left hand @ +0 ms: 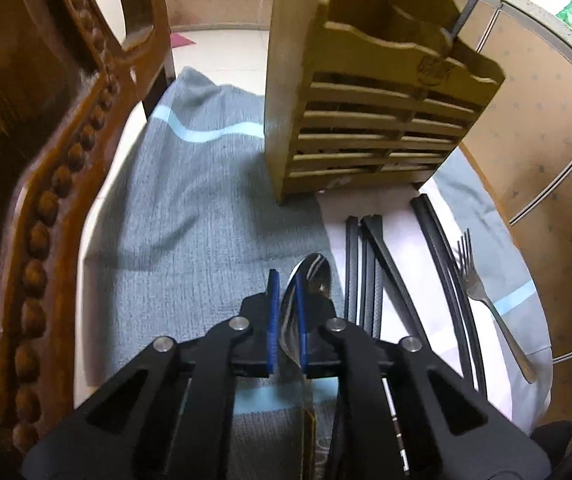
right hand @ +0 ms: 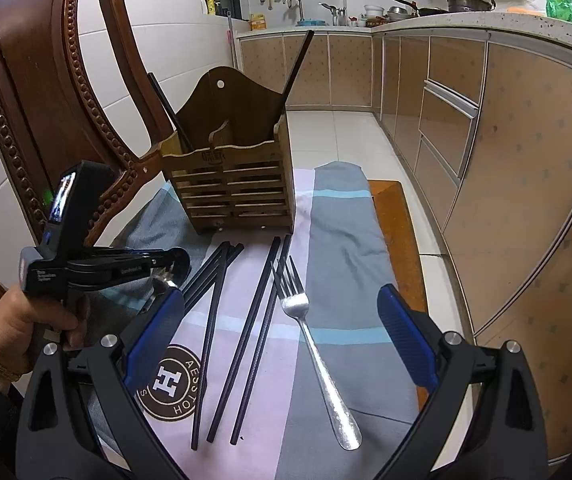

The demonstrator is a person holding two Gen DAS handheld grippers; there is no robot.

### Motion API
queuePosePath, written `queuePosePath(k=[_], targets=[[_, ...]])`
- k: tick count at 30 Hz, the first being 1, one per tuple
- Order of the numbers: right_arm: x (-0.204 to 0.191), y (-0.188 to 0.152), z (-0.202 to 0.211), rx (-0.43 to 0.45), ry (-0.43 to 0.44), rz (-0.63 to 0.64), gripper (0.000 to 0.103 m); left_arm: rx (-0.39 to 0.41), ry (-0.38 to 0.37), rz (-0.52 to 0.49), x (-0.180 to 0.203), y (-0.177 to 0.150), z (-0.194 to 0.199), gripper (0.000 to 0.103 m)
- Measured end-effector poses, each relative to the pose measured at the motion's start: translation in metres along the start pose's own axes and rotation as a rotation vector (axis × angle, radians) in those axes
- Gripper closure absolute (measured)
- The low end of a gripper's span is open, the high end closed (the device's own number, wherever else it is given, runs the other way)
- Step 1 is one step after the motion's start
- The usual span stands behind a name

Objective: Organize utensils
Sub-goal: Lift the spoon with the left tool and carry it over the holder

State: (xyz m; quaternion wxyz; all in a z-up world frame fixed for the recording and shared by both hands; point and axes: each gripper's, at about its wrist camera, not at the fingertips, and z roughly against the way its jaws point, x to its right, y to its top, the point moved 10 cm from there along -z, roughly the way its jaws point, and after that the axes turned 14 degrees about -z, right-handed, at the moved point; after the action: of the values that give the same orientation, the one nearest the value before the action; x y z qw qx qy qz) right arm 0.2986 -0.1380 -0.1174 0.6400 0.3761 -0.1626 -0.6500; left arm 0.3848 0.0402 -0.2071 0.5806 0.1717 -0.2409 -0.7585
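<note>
A striped grey cloth (right hand: 338, 216) covers the desk in a tiled kitchen; left gripper (left hand: 286, 300) clamps a shiny spoon (left hand: 314, 272), right gripper (right hand: 282, 320) gapes wide over a fork (right hand: 318, 352), black chopsticks (right hand: 254, 332) at 11 o'clock, slatted wooden holder (right hand: 230, 188) beyond

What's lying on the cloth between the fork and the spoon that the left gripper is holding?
Black chopsticks lie on the cloth between the fork and the spoon in the left gripper; both wrist views show it.
</note>
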Motion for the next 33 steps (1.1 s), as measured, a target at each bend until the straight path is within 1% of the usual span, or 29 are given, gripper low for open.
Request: queuePosePath(k=[3,8,13,16,19,21,23,24,28,31,33], targets=[[0.001,0.001,0.001,0.001,0.002,-0.005,0.008,0.025,0.02,-0.018,0.003,0.005,0.013,0.097],[0.002,0.001,0.001,-0.001,0.005,-0.013,0.008,0.099,0.073,-0.049,0.007,0.014,0.044,0.097],[0.002,0.001,0.0,-0.002,0.007,-0.017,0.008,0.206,0.12,-0.074,0.016,0.021,0.091,0.097],[0.003,0.001,-0.001,-0.006,0.011,-0.028,0.008,0.271,0.167,-0.09,0.019,0.029,0.121,0.098],[0.004,0.002,-0.001,-0.01,0.02,-0.042,0.008,0.316,0.202,-0.097,0.018,0.034,0.143,0.102],[0.003,0.002,-0.002,-0.012,0.021,-0.045,0.008,0.34,0.208,-0.092,0.016,0.034,0.157,0.102],[0.004,0.002,-0.002,-0.013,0.023,-0.049,0.008,0.361,0.253,-0.11,0.015,0.04,0.17,0.102],[0.004,0.003,-0.003,-0.013,0.024,-0.052,0.008,0.366,0.264,-0.113,0.015,0.041,0.176,0.102],[0.006,0.004,-0.003,-0.013,0.028,-0.065,0.008,0.403,0.283,-0.09,0.01,0.06,0.196,0.102],[0.009,0.006,-0.002,-0.014,0.032,-0.076,0.008,0.432,0.308,-0.1,0.011,0.078,0.217,0.102],[0.011,0.007,-0.003,-0.014,0.032,-0.084,0.008,0.462,0.329,-0.107,0.01,0.097,0.235,0.102]])
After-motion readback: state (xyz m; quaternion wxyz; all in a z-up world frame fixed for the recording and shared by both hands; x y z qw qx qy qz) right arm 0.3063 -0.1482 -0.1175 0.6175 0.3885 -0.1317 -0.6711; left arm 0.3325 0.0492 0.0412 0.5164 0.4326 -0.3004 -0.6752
